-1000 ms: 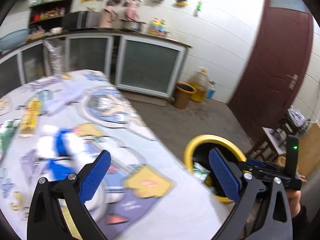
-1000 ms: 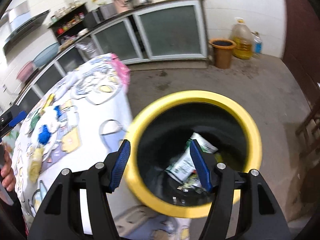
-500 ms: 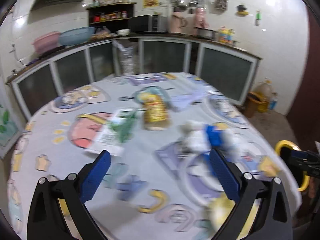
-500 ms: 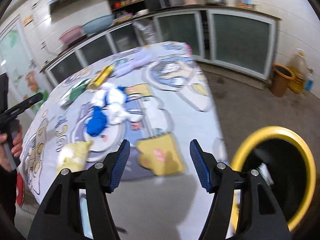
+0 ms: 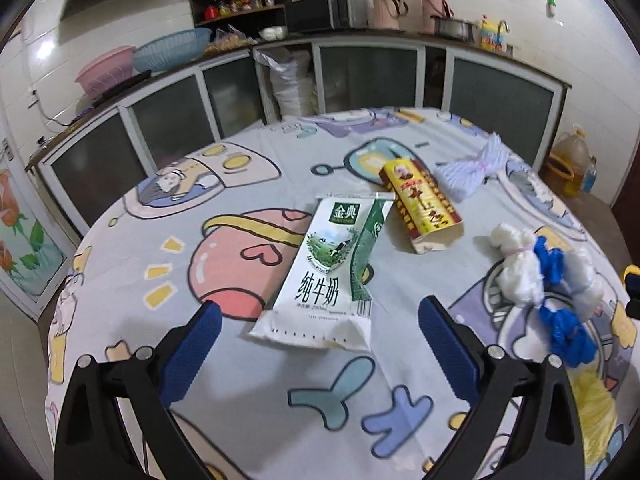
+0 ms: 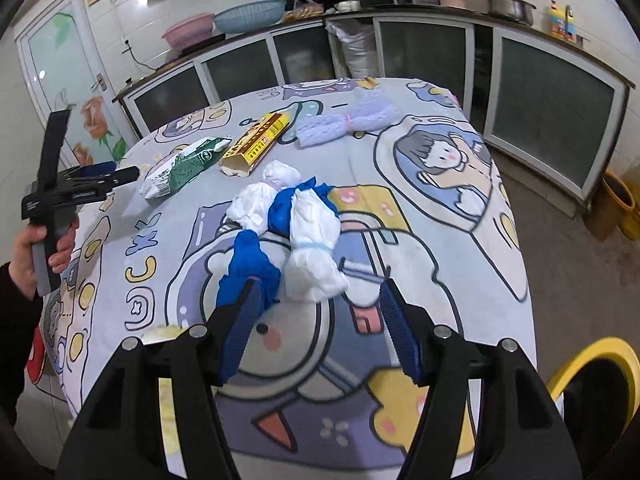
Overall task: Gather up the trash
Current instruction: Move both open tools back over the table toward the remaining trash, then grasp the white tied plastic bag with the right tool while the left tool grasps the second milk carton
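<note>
Change noted: a second ago both views looked down at the yellow-rimmed bin (image 6: 592, 364) with wrappers inside it; now both face the tabletop (image 5: 256, 420) and the litter left on it. Reading: one drop-off looks finished and the next pick-up is starting.

Left tongs (image 5: 318, 344): released, nothing between the blue pads. They hang over the near edge of the cloth, lined up with the milk pouch (image 5: 328, 272), which lies just ahead of them and untouched.

Right tongs (image 6: 320, 330): also released and empty. They are low over the white-and-blue plastic bundle (image 6: 288, 236); the left pad sits against the blue tail of it in the view, contact uncertain.

Remaining trash, all on the tabletop:
- Milk pouch: white and green, flattened, crumpled at the near end. Probably empty and light.
- Yellow-and-red carton (image 5: 420, 204): lying on its side just beyond the pouch, one end open.
- White-and-blue bundle: knotted bags, soft, irregular shape, toward the bin side of the tabletop.
- Pale lilac tied bag (image 5: 472, 168): farthest back, near the carton.

The bin stands on the floor beside the tabletop, at the lower right of the right wrist view.

Judgement: four items left; each hand seems to have chosen one.
</note>
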Action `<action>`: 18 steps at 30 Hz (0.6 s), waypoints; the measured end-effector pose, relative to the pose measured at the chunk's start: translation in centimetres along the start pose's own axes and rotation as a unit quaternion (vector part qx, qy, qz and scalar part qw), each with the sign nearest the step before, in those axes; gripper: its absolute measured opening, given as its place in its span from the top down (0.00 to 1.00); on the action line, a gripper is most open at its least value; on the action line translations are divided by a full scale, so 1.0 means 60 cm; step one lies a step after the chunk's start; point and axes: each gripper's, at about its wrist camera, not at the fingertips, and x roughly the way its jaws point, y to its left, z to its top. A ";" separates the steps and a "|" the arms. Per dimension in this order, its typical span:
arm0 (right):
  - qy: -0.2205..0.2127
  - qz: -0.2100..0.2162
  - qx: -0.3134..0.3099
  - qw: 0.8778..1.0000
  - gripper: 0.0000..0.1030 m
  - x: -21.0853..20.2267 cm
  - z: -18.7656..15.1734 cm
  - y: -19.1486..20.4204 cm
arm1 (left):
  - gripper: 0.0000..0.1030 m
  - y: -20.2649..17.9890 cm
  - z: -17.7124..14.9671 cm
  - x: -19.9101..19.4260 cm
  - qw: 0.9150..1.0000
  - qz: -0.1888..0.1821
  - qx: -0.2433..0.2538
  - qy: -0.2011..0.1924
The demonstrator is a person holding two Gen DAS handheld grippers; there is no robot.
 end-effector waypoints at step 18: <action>0.043 0.009 -0.010 0.999 0.42 0.087 0.036 0.002 | 0.08 -0.008 0.062 0.129 0.996 -0.011 0.046 0.075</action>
